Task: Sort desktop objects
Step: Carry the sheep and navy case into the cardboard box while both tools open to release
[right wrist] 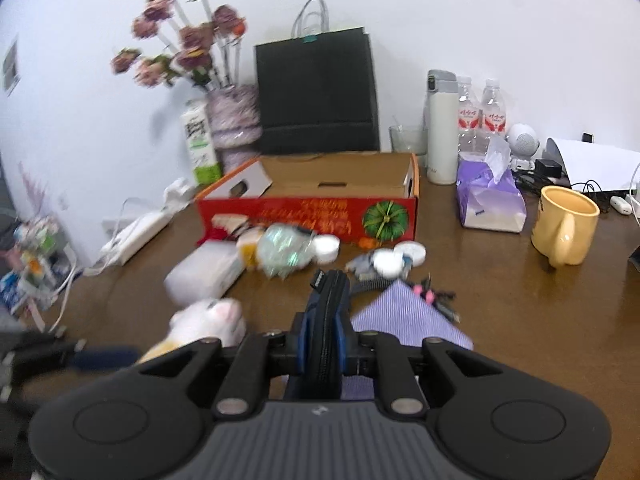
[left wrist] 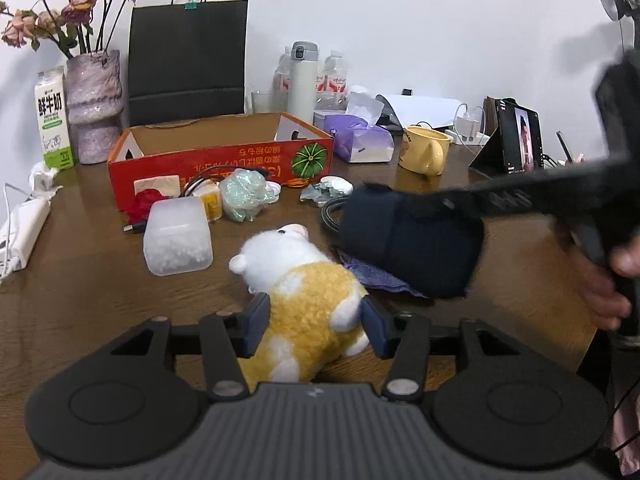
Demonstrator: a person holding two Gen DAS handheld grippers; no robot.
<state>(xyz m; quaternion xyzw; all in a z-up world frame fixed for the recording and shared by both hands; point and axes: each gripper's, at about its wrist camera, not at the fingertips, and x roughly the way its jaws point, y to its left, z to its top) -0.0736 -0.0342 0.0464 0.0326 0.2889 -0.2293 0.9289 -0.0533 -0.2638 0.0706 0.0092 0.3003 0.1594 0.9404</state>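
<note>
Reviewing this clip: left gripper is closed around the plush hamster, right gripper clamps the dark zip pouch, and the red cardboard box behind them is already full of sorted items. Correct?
Not quite: the red cardboard box is empty inside, as the right wrist view shows. The rest stands: left gripper around the plush hamster, right gripper clamping the dark zip pouch.

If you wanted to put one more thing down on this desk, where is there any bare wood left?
Bare wood lies right of the striped cloth, in front of the yellow mug, and left of the frosted plastic tub toward the power strip. The red box looks empty inside. Its front edge is crowded with small clutter.
</note>
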